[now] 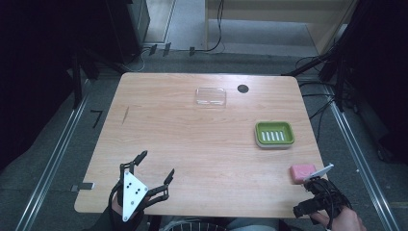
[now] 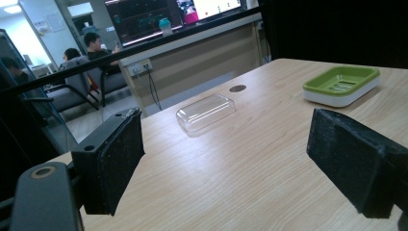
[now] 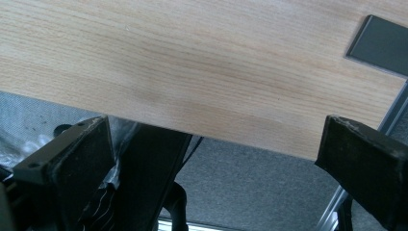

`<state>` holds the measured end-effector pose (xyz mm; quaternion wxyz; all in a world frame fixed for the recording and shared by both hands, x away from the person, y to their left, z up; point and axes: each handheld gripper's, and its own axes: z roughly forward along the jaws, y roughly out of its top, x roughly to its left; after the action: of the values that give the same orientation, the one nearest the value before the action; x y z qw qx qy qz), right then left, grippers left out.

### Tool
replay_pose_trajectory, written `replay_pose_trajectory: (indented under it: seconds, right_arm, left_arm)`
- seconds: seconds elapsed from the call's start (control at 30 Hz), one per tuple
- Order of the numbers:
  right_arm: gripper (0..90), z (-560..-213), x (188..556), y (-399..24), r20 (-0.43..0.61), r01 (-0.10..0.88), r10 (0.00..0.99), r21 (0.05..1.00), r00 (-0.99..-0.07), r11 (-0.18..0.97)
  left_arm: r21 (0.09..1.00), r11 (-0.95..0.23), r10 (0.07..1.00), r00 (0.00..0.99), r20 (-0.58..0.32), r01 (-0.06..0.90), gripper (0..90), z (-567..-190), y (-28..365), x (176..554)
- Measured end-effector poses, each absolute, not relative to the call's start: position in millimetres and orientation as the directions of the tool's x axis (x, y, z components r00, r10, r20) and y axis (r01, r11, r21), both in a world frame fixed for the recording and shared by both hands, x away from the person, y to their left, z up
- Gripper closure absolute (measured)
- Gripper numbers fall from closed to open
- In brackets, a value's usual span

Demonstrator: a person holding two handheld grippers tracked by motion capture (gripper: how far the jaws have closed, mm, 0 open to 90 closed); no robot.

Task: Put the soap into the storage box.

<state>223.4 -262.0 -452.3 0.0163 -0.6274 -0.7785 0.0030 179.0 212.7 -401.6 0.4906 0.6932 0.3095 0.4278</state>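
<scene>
We see the left gripper (image 1: pixel 155 167) low at the table's (image 1: pixel 192 144) near left corner, jaws spread wide, nothing between them. In the left gripper view its two black pads (image 2: pixel 115 159) stand far apart over bare wood.

The right gripper (image 1: pixel 315 185) sits at the near right corner, just at the table edge, with its grey plate tilted up. In the right gripper view its jaws stand wide apart, nothing between them, and the camera looks across the table edge (image 3: pixel 202 86) toward the grey floor (image 3: pixel 250 187).

The pink soap (image 1: pixel 302 172) lies flat on the table near the right edge, just beside the right gripper; we cannot tell if a jaw touches it.

The green dish (image 1: pixel 274 134) with a white base sits farther in on the right side, well apart from the soap. It also shows at the upper right of the left gripper view (image 2: pixel 342 84).

A clear lid (image 1: pixel 210 96) lies near the far edge, middle of the table, with a dark round hole (image 1: pixel 243 88) just to its right. Both lie well apart from the grippers.
</scene>
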Motion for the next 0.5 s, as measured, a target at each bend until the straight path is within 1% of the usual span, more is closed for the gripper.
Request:
replay_pose_trajectory:
  seconds: [0.5]
  right_arm:
    - [0.0, -452, 236, -259, 0.022, 0.969, 0.969, -0.015, -0.247, 0.247]
  left_arm:
    - [0.946, -0.323, 0.853, 0.438, 0.286, 0.012, 13.1, -402, 215, 178]
